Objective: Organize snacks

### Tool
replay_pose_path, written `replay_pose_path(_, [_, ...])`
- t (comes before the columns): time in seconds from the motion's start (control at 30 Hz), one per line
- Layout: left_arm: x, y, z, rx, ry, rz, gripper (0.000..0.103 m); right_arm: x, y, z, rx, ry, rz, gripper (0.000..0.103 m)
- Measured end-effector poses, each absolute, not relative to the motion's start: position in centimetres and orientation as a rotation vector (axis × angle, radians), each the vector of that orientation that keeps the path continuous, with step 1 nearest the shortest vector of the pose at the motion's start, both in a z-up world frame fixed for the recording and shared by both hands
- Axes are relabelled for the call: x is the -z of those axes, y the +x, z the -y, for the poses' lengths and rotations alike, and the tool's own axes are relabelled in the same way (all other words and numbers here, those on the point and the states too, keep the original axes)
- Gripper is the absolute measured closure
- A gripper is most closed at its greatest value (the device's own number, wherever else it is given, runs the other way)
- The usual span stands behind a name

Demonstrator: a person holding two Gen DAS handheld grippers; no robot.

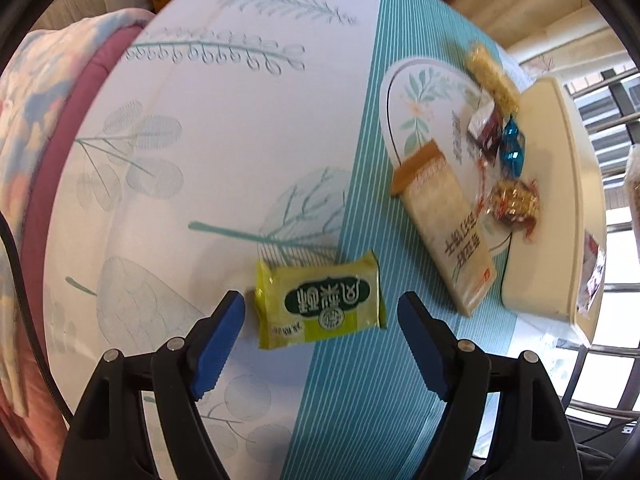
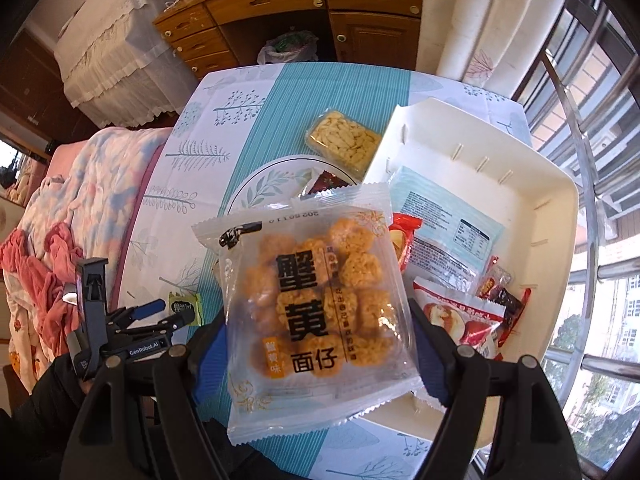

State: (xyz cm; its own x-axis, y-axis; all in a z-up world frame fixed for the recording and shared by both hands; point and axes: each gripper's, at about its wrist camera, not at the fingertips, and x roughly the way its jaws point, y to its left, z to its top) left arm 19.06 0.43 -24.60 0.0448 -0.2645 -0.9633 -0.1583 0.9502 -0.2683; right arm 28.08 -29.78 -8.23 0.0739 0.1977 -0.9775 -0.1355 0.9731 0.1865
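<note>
My left gripper (image 1: 321, 312) is open just above a yellow-green snack packet (image 1: 321, 300) that lies flat on the tablecloth between its blue pads. That packet also shows in the right wrist view (image 2: 185, 308), with the left gripper (image 2: 160, 316) beside it. My right gripper (image 2: 316, 340) is shut on a clear bag of orange puffed snacks (image 2: 316, 304) and holds it above the near-left corner of the white bin (image 2: 552, 216). The bin holds a pale blue packet (image 2: 444, 228) and red packets (image 2: 460, 320).
A leaf-patterned plate (image 1: 424, 92) carries a long beige cracker pack (image 1: 448, 232), a blue candy (image 1: 514, 148), a gold candy (image 1: 516, 200) and a brown packet (image 2: 326, 184). A clear tray of biscuits (image 2: 344, 140) lies behind it. A quilt (image 2: 60, 208) lies left; window bars (image 2: 592, 184) stand right.
</note>
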Motion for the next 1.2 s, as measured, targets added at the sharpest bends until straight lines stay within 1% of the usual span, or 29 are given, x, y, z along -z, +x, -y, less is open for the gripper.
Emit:
replay_pose_path(0.23, [25.4,19.1,1.2,0.081,-0.236,-1.584,0.026,7.9,27.4,30.8,-0.196,0.082,-1.472,0.023])
replay_pose_path(0.4, [25.3,19.2,1.8,0.060,-0.171,-1.597,0.038,7.6,26.8,31.5,-0.172,0.086,-1.468,0.023])
replay_pose_path(0.47, [25.1,19.0,1.8,0.065,-0.183,-1.590,0.047,7.5,26.7,31.8,-0.168,0.087,-1.468,0.023])
replay_pose_path(0.57, [24.9,19.0,2.1,0.075,-0.181,-1.588,0.051,7.4,26.5,32.2,-0.173,0.086,-1.466,0.023])
replay_pose_path(0.7, [24.5,18.9,2.7,0.060,-0.178,-1.600,0.052,7.3,26.5,32.6,-0.186,0.078,-1.464,0.023])
replay_pose_path(0.87, [22.6,18.6,3.9,0.051,-0.187,-1.574,0.052,6.9,26.3,33.2,-0.202,0.067,-1.450,0.023])
replay_pose_path(1.2, [15.5,18.4,7.0,0.085,-0.212,-1.454,0.052,6.5,25.6,35.5,-0.204,0.063,-1.425,0.023])
